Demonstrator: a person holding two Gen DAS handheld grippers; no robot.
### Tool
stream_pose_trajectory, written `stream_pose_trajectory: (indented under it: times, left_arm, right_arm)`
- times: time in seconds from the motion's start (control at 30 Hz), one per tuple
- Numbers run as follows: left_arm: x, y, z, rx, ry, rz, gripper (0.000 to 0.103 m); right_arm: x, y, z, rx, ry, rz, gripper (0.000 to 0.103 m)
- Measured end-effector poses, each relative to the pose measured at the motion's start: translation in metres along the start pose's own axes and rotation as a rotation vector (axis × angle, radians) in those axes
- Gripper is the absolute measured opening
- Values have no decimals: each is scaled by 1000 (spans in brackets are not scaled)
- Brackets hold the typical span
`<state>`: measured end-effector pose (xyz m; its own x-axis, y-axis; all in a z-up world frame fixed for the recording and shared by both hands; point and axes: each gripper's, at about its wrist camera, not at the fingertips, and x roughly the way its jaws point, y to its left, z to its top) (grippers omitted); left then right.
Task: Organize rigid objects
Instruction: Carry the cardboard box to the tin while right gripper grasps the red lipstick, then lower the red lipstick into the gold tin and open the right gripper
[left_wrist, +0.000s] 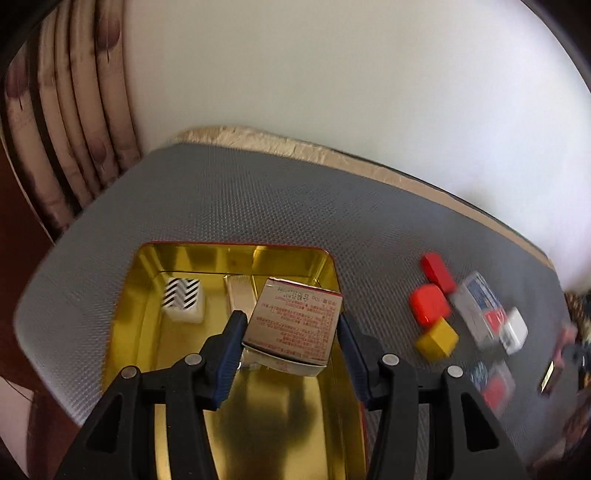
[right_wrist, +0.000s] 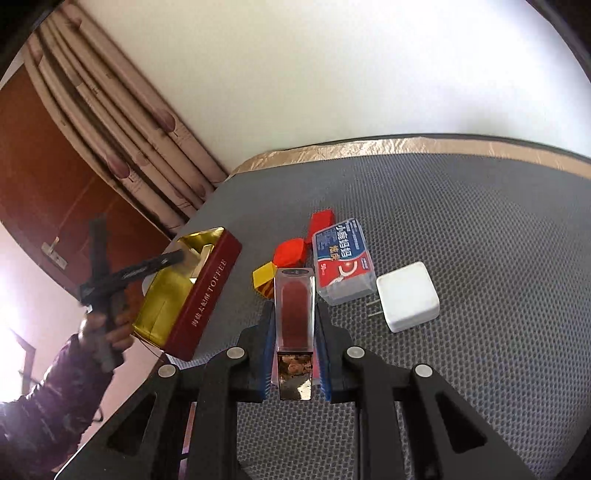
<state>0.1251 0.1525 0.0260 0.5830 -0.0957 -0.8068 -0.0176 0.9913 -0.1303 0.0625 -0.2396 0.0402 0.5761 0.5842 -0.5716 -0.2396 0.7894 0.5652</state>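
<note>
Both hand-held grippers loaded, tin waiting at the left.

Left wrist: the left hand-held gripper (left_wrist: 291, 332) clamps a grey printed cardboard box (left_wrist: 293, 326), long axis pointing away, above the open gold-lined tin (left_wrist: 147, 258).
Right wrist: the right hand-held gripper (right_wrist: 295, 350) pinches an upright clear-cased red lipstick (right_wrist: 294, 314); the tin (right_wrist: 207, 295) lies well left.

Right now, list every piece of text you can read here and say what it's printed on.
"TOFFEE": white letters on the red side of the tin, after Chinese characters too small to read.
Floss-pick box: large Chinese lettering, blurred.
Cardboard box in the left gripper: red Chinese print, too small.
Clear case in the right gripper: none.
</note>
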Motion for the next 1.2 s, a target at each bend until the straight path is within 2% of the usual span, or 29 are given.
stream_pose_trajectory:
  times: [0.1, 0.27, 0.33, 0.47, 0.53, 0.6, 0.63, 0.67, 0.73, 0.87, 0.97, 1.03, 1.1, 1.2]
  left_arm:
    - [18, 4, 8, -31, 9, 22, 52]
    - [35, 3, 9, -36, 59, -13, 52]
    - [35, 1, 8, -25, 59, -4, 52]
    - [25, 10, 9, -86, 29, 9, 53]
    - [10, 14, 6, -118, 12, 26, 53]
    - [-26, 22, -6, -178, -63, 3, 53]
    - [-45, 27, -14, -201, -108, 24, 53]
    - [-69, 30, -29, -223, -155, 92, 53]
    - [-97, 34, -52, -246, -183, 181, 55]
    - [-142, 48, -117, -303, -196, 283, 59]
    - [-154, 58, -149, -329, -179, 320, 59]
    - [-158, 62, -160, -335, -189, 330, 59]
    - [-161, 65, -158, -339, -202, 340, 59]
    - [-169, 64, -156, -321, -272, 360, 59]
  right_arm:
    - [2, -4, -2, 19, 6, 4, 19]
    - [5, -4, -4, 28, 12, 2, 19]
    - [4, -3, -3, 29, 10, 7, 19]
    - [5, 11, -3, 15, 12, 27, 19]
    - [7, 19, -2, 9, 13, 39, 19]
    - [9, 31, 1, -1, 20, 67, 19]
    - [11, 39, 4, -8, 23, 84, 19]
    - [15, 52, 9, -16, 27, 114, 19]
    - [23, 72, 17, -33, 41, 160, 19]
    - [61, 135, 33, -108, 106, 260, 19]
    - [105, 173, 40, -130, 178, 301, 19]
    - [140, 195, 41, -136, 227, 304, 19]
    - [169, 212, 40, -149, 259, 283, 19]
    - [206, 227, 37, -140, 308, 265, 19]
